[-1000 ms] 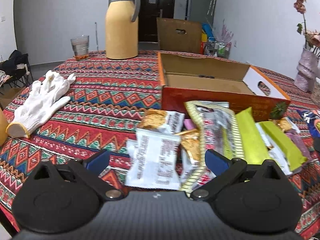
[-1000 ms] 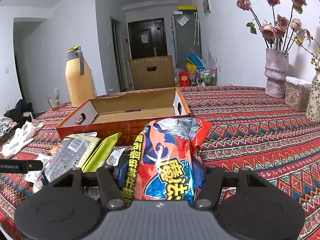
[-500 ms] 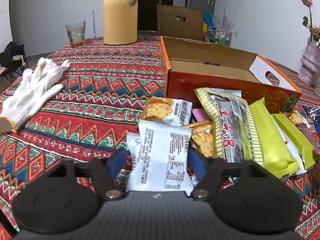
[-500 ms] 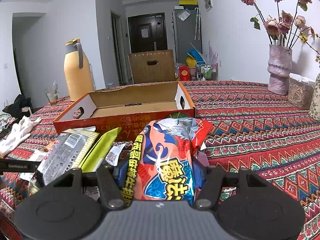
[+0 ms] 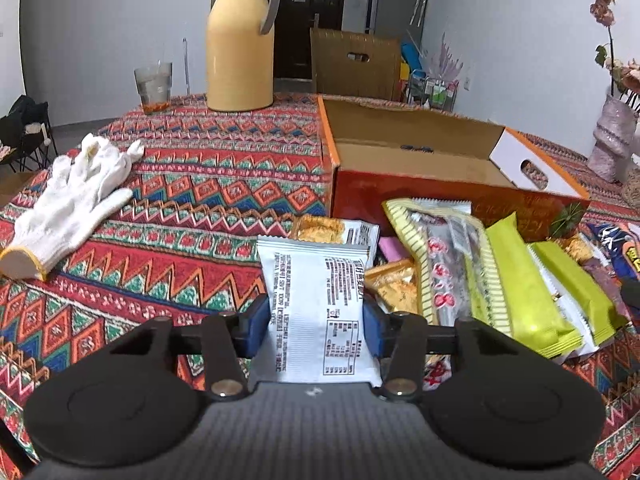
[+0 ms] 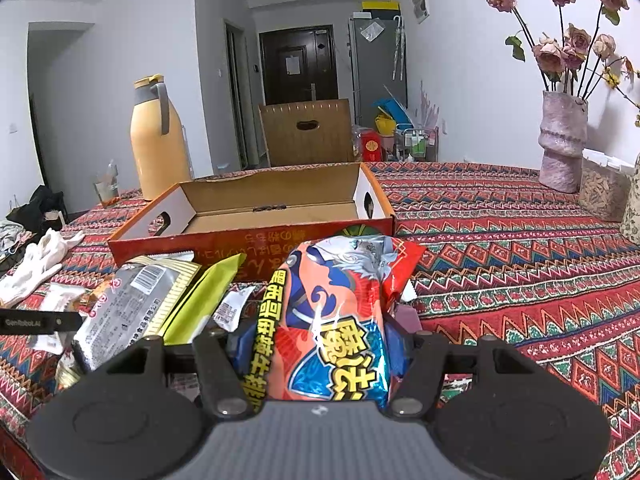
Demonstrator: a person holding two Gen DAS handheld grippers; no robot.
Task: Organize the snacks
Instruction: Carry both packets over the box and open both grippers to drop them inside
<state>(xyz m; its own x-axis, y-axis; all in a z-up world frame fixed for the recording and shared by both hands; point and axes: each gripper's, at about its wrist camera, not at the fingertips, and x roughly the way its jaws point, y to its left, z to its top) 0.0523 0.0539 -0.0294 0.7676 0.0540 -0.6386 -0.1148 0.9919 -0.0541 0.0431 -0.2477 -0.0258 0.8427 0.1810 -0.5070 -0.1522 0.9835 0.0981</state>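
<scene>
Between the blue pads of your left claw [image 5: 316, 322] sits the white snack packet [image 5: 316, 300], clamped across its width with its printed back facing the camera and its far end pointing toward the box. Your right claw [image 6: 320, 346] is likewise closed on the red-and-blue chip bag [image 6: 336, 320], which bulges up and forward out of the grip. Both packs look raised off the surface [image 6: 520, 248], though from these low angles you can't be fully sure the chip bag's underside is clear of it.

The open cardboard box [image 5: 416, 156] lies ahead of both claws, its red front wall facing you, and it appears empty inside. To do this step well, carry each pack up and over that front wall before you go forward; the wall stands between you and the floor of the box. Keep your squeeze gentle on the chip bag, since it is air-filled and likely to slip or crush. Lay the flat white packet down along one end so it leaves room.

The remaining snack pile [image 5: 480, 272] rests against the box's front, between your two claws; avoid dragging it as you pass.
</scene>
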